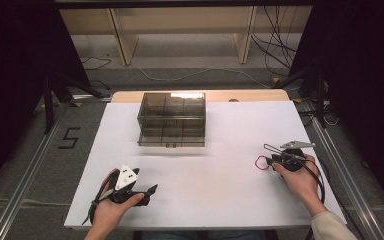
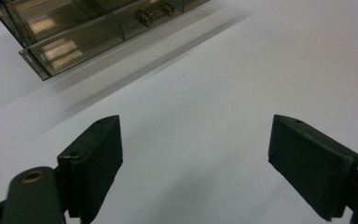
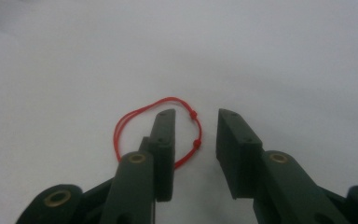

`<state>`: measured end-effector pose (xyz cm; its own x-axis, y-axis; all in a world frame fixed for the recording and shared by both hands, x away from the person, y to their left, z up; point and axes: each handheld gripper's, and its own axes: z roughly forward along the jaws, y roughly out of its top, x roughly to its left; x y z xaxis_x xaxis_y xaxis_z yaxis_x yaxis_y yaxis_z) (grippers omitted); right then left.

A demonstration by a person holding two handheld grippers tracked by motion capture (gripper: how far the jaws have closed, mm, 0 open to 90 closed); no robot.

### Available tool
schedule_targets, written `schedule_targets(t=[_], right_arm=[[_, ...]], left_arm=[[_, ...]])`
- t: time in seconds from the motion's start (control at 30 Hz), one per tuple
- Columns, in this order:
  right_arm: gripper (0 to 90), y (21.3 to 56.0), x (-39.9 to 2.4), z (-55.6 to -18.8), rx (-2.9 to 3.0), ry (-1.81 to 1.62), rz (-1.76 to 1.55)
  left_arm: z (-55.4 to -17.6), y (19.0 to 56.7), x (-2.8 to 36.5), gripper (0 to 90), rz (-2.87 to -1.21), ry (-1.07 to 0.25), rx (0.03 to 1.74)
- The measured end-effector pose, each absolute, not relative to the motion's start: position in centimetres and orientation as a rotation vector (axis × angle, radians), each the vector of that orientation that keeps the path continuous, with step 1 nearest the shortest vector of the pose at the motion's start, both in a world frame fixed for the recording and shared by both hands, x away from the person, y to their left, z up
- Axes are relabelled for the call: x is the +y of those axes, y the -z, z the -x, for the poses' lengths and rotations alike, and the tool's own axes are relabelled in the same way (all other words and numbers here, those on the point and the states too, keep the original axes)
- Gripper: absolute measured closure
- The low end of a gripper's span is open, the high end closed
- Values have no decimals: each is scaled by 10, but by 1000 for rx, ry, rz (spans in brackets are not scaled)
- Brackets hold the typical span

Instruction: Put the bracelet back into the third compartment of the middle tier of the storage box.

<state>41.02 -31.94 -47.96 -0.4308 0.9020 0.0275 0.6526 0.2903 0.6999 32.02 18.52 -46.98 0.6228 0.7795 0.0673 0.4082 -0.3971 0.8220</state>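
On the white worktop (image 1: 205, 165), right side, a thin red string loop with two small knots (image 3: 156, 128) is lying flat, well apart from the smoky translucent plastic drawer box (image 1: 172, 119) at the back centre. Right hand-held gripper (image 3: 193, 135) is sitting low over the loop, jaws partly open, one jaw inside the loop, knotted strand lying in the gap between the jaws, pads not pressing on it. Left hand-held gripper (image 2: 196, 158) is resting near the front left edge, jaws wide open, holding nothing.
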Motion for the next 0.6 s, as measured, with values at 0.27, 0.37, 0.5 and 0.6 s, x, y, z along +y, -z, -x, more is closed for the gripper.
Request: schedule_targets(t=[0.27, 0.37, 0.5, 0.6], right_arm=[[760, 483, -316, -412, 2192, -866, -1410], [785, 484, -314, -411, 2181, -860, -1428], [820, 484, -313, -411, 2166, -857, -1452], [853, 485, -313, -412, 2153, -856, -1479]], left_arm=[[-320, 470, 185, 183, -2026, -575, 929], [-320, 470, 185, 184, -2026, -576, 928], [-320, 470, 185, 186, -2027, -572, 927], [-320, 470, 184, 188, -2028, -574, 926]])
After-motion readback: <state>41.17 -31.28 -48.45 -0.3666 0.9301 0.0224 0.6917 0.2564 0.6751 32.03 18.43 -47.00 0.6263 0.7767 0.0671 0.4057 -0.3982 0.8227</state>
